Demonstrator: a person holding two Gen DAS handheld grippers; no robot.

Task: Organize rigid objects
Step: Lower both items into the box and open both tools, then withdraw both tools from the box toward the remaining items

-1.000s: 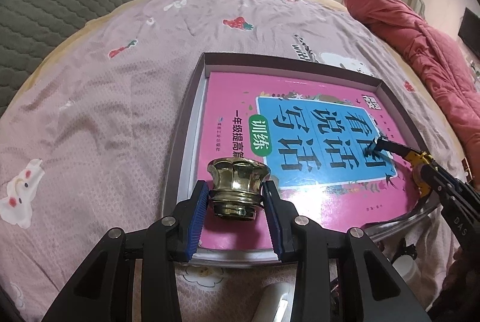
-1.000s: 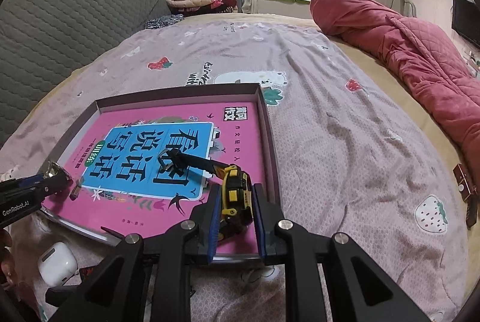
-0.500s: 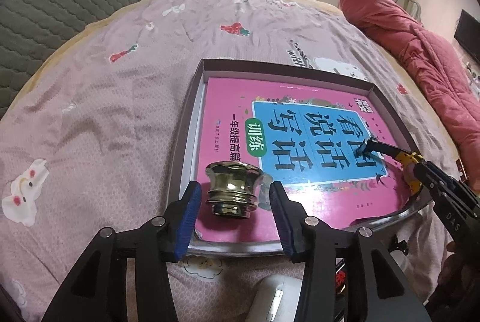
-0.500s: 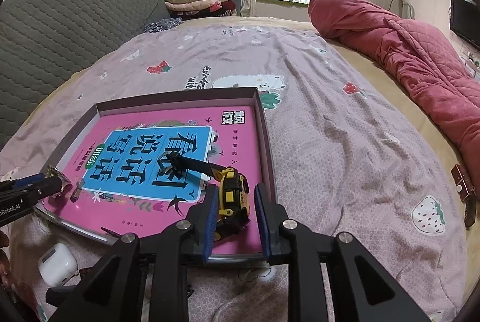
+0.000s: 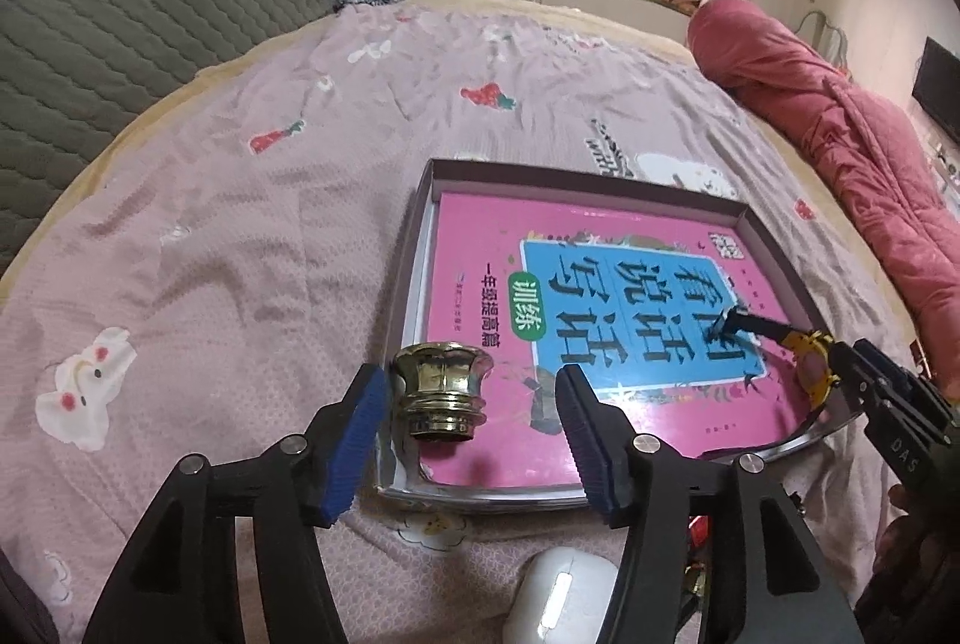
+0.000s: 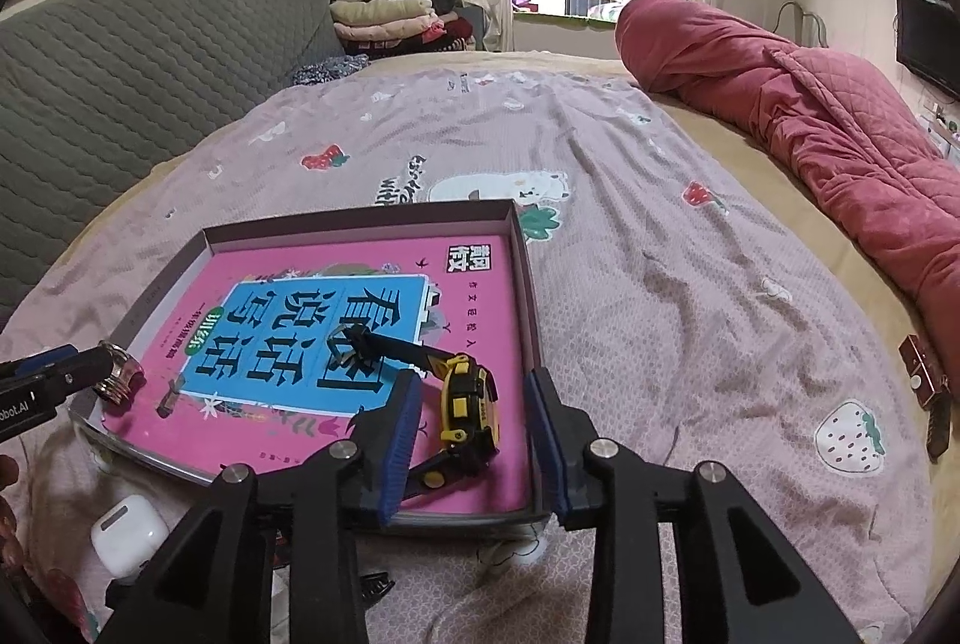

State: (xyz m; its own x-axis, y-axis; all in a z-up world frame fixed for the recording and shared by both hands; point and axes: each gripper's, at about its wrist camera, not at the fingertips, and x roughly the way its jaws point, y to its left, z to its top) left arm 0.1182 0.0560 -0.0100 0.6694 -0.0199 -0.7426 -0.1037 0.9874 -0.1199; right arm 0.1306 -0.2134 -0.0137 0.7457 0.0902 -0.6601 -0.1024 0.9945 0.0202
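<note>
On the bed [image 5: 252, 200], near its front edge, a shallow box [image 5: 420, 200] holds a pink book [image 5: 480, 236] with a blue title panel. At the box's front-left corner a brass knob [image 5: 441, 392] stands on the book — the left hand-held gripper [image 5: 471, 413] brackets it, jaws opening, blue pads clear of it on both sides. Toward the box's front-right corner a yellow-and-black tape measure [image 6: 468, 407] lies on the book, its black strap stretched across the title panel. The right hand-held gripper [image 6: 471, 428] straddles it, jaws opening, neither pad touching. A white earbud case [image 6: 129, 530] rests on the bedsheet just in front of the box.
</note>
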